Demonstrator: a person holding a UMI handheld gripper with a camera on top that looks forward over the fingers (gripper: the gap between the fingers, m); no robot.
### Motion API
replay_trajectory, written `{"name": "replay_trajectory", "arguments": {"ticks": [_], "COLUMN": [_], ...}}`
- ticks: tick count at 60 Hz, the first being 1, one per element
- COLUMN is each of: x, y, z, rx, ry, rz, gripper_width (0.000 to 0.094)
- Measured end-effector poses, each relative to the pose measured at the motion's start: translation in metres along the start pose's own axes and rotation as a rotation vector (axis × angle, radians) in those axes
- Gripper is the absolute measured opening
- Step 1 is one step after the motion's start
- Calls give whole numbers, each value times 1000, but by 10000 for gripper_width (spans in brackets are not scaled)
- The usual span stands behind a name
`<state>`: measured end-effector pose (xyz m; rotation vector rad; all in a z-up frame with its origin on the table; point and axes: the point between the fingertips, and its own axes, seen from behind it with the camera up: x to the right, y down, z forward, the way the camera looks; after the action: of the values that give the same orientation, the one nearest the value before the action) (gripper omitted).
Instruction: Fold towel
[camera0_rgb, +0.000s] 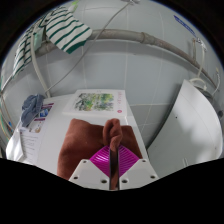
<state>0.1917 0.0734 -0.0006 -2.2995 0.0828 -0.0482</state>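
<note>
Fingers (113, 168) pinch brown towel (85, 145) (apparently) near printed sheet (98, 101), striped cloth (66, 30) beyond.

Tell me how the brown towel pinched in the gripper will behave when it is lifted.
The brown towel is probably floppy: it bunches into a soft ridge where the hand-held gripper pinches it. It looks thin, so likely light. Its free part lying on the white table would likely drape and trail.

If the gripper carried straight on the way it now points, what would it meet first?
The gripper already has a brown towel pinched between its pads. Going straight on, it would likely push that towel along the white table toward the printed sheet, though depth is unclear.
</note>
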Motion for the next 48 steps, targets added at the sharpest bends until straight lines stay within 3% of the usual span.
{"name": "replay_trajectory", "arguments": {"ticks": [3,6,11,15,16,17,23,34,41,48], "x": [1,8,24,41,48,54,75,15,-37,-66], "y": [-4,-4,-14,-25,-27,-28,-24,10,48,82], "z": [1,-3,-18,-37,-43,-49,-91,-169,-221,-266], "rx": [29,30,61,99,111,118,130,193,191,174], "ry": [-6,26,119,198,222,249,358,204,86,50], "rz": [7,8,-25,-53,-57,-62,-57,72,126,132], "gripper_width": [113,226,556,871,825,857,847,843,844,847]}}
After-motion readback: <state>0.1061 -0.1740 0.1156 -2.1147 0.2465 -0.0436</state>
